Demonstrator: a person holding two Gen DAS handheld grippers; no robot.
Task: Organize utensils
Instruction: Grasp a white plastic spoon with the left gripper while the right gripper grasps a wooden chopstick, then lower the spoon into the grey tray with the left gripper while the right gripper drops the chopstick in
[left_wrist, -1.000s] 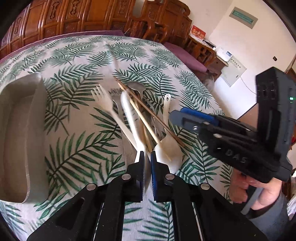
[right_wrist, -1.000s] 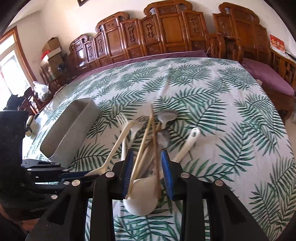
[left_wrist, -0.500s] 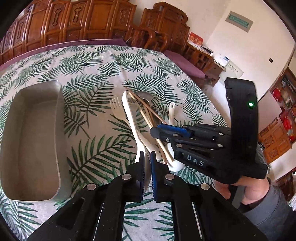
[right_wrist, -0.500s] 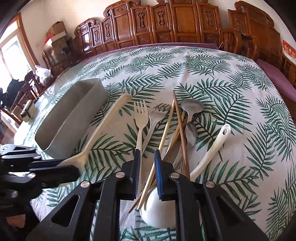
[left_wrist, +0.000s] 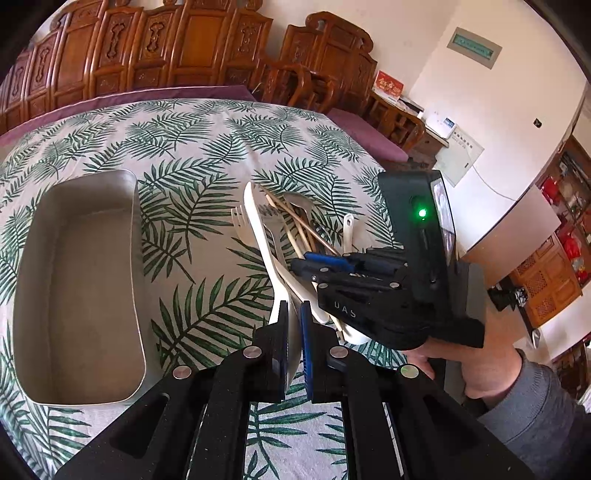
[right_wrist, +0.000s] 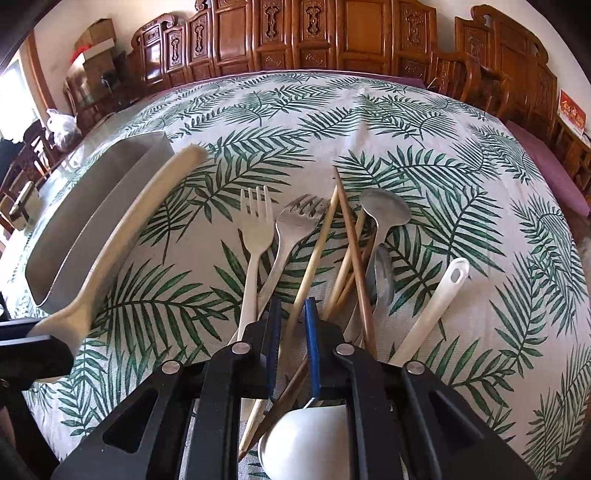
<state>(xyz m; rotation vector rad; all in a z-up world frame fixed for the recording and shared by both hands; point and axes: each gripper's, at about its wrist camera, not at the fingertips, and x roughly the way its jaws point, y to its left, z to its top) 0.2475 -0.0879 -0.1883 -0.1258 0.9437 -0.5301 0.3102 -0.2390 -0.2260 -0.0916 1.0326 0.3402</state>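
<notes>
My left gripper (left_wrist: 293, 306) is shut on the bowl end of a long cream spoon (left_wrist: 258, 229). It holds the spoon lifted over the tablecloth, handle pointing away. That cream spoon (right_wrist: 122, 229) also slants across the left of the right wrist view. My right gripper (right_wrist: 291, 306) is low over the utensil pile, jaws closing with a wooden chopstick (right_wrist: 317, 251) between the pads, and a gap still shows beside it. In the left wrist view the right gripper (left_wrist: 306, 264) sits over the pile. The empty metal tray (left_wrist: 136, 258) lies to the left.
The pile holds a white plastic fork (right_wrist: 255, 236), a metal fork (right_wrist: 291, 229), a metal spoon (right_wrist: 384, 214), more chopsticks and a white ladle (right_wrist: 432, 302). The tray wall (right_wrist: 92, 206) stands left of the pile. Carved wooden chairs (right_wrist: 332, 37) ring the table. A person's hand (left_wrist: 461, 365) holds the right gripper.
The right gripper came down onto the pile and its jaws narrowed around a chopstick. The left gripper drew back with the cream spoon, bringing the whole tray into view.
</notes>
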